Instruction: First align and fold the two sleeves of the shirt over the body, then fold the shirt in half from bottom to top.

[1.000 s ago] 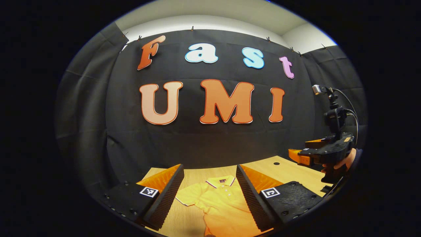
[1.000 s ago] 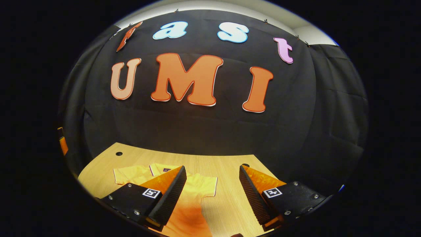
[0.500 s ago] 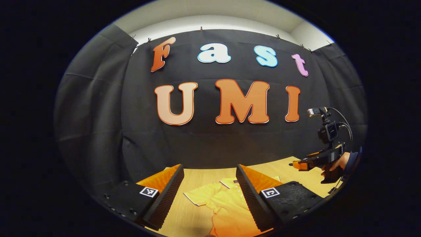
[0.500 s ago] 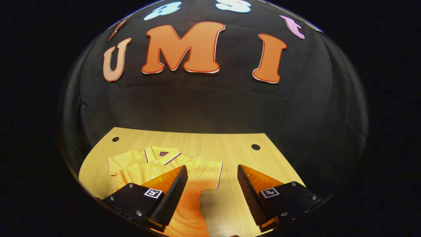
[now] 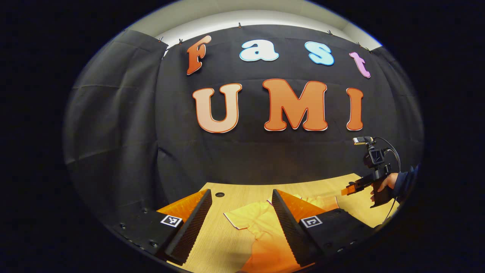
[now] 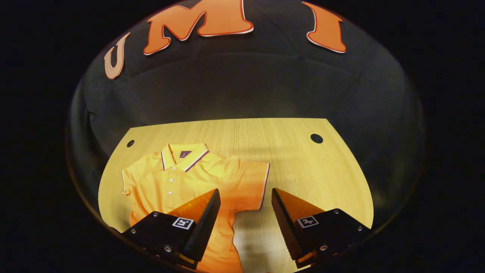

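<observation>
1. The shirt [image 6: 182,182] is a yellow-orange short-sleeved polo with dark piping on its collar and sleeve cuffs and small white buttons down the placket.
2. It lies flat and face up on the wooden table, collar toward the wall.
3. Both sleeves [image 6: 254,182] are spread outward, unfolded.

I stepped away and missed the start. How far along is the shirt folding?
Nothing is folded: the yellow shirt lies flat on the table, both sleeves spread. In hand: the right gripper hangs open at the sleeve; the left gripper is open too. Left: both sleeve folds, then bottom to top.
</observation>
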The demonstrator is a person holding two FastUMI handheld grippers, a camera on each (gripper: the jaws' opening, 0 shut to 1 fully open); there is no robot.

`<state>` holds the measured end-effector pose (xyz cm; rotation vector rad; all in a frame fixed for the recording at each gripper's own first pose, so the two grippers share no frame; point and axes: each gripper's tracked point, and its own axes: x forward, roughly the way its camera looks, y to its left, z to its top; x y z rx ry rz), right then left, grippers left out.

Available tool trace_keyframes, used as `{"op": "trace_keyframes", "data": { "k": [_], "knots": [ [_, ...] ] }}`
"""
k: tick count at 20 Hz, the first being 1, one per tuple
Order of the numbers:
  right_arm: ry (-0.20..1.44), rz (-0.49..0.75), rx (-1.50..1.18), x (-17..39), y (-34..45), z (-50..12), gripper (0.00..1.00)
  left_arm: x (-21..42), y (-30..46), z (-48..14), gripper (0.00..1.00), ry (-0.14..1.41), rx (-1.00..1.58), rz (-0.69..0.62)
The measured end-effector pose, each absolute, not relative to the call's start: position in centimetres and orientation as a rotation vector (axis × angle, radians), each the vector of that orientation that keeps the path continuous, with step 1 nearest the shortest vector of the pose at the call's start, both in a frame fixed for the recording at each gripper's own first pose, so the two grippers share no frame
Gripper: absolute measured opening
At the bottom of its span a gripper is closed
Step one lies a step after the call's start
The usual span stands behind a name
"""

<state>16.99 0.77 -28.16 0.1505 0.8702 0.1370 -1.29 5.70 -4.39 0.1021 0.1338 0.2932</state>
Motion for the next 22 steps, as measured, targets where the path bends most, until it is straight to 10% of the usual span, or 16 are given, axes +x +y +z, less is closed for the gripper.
{"op": "trace_keyframes", "data": {
  "k": [20, 22],
  "knots": [
    [1.414, 0.163, 0.19, 20.6, 0.8, -42.0, 0.83, -1.7, 5.4, -9.4, 0.96, 0.322, 0.1, 0.404],
    [1.438, 0.162, 0.203, 20.6, 0.9, -42.2, 0.63, -1.6, 5.3, -9.8, 0.96, 0.338, 0.101, 0.405]
  ]
}}
